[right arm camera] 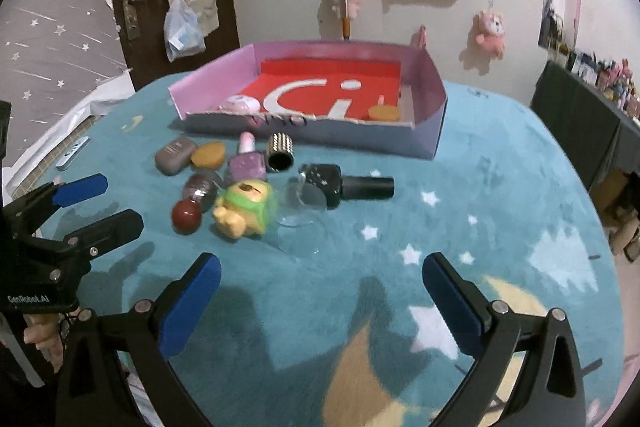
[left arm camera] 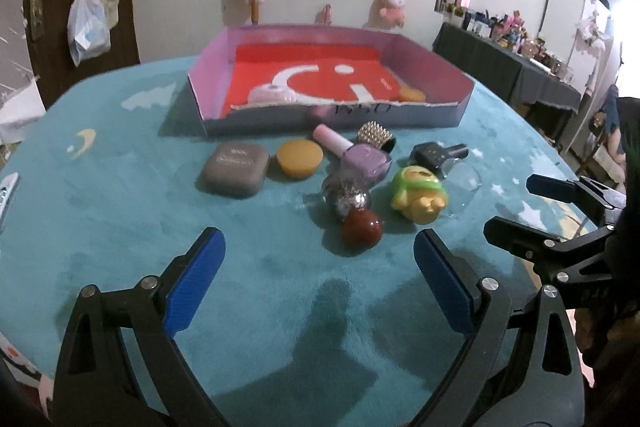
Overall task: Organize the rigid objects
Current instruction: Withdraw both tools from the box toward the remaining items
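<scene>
A pink-walled box (left arm camera: pixel 428 61) (right arm camera: pixel 436 131) with a red floor stands at the back of the teal cloth; a pale pink round item (left arm camera: pixel 274 95) (right arm camera: pixel 240 103) and an orange disc (left arm camera: pixel 412 94) (right arm camera: pixel 384 113) lie inside. In front lies a cluster: grey case (left arm camera: pixel 235 163) (right arm camera: pixel 175 154), orange lid (left arm camera: pixel 300 157) (right arm camera: pixel 208 154), purple nail polish (left arm camera: pixel 362 157) (right arm camera: pixel 246 163), studded tube (left arm camera: pixel 376 135) (right arm camera: pixel 280 153), black bottle (left arm camera: pixel 438 154) (right arm camera: pixel 348 185), glitter bottle (left arm camera: pixel 344 194) (right arm camera: pixel 200 187), red ball (left arm camera: pixel 361 227) (right arm camera: pixel 186 215), yellow-green toy (left arm camera: pixel 418 195) (right arm camera: pixel 244 209). My left gripper (left arm camera: pixel 319 247) (right arm camera: pixel 104 201) and right gripper (right arm camera: pixel 321 269) (left arm camera: pixel 508 205) are open, empty, short of the cluster.
The table is covered with a teal star-patterned cloth (left arm camera: pixel 120 211) (right arm camera: pixel 500 195). A clear glass piece (left arm camera: pixel 464 187) (right arm camera: pixel 298 203) lies beside the toy. A silver item (right arm camera: pixel 74 153) rests at the left table edge. Plush toys hang on the wall; a dark cluttered side table (left arm camera: pixel 512 59) stands right.
</scene>
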A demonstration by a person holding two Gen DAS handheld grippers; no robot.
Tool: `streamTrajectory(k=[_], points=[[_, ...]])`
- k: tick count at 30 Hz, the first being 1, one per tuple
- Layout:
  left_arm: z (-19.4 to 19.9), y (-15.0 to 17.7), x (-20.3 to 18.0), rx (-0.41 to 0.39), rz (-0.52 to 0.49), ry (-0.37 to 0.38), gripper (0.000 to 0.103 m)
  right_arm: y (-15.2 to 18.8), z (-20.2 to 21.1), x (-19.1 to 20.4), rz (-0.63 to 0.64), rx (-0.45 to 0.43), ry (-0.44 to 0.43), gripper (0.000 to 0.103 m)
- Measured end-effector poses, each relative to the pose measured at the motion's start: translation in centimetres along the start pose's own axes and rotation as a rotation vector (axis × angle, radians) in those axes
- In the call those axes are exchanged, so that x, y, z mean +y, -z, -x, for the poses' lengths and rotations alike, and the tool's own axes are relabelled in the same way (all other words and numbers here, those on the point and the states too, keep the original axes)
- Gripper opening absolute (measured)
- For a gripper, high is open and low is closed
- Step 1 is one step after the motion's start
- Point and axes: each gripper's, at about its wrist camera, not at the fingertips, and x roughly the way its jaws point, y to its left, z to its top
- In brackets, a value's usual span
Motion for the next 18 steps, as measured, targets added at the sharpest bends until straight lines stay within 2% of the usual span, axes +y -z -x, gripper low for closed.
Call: streamTrajectory(k=[5,18], points=[[-1.8,-0.4,0.1,0.056,0.011,0.023,0.097,-0.4,-1.2,-0.7,-0.004,0.037,0.003,0.103],[-5.0,-1.9,0.2,0.141,0.017,0.027,0.096,-1.9,-2.8,-1.4,0.010,0.089,-0.044,0.100]])
